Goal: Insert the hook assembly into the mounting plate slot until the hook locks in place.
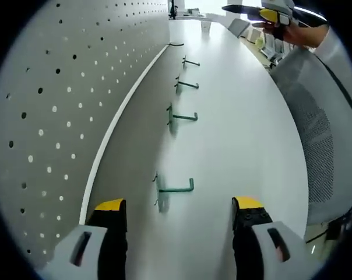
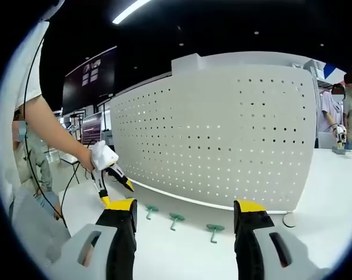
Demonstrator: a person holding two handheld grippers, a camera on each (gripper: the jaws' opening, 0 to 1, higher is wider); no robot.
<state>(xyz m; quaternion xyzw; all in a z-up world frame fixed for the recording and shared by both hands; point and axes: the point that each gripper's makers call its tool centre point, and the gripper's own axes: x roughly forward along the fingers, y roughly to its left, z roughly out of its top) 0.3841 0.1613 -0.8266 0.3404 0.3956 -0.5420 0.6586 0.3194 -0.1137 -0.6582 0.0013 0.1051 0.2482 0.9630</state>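
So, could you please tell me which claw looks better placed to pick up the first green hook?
Left, probably. The left claw is open with the nearest green hook lying between its jaws on the white table. The right claw is open too, but its hooks lie farther ahead.

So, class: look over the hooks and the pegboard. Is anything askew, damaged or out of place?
Nothing stands out. Four green hooks lie in a fairly even row on the white table beside the pegboard, none in it yet. No damage or spill shows. Both grippers, left and right, are open and empty.
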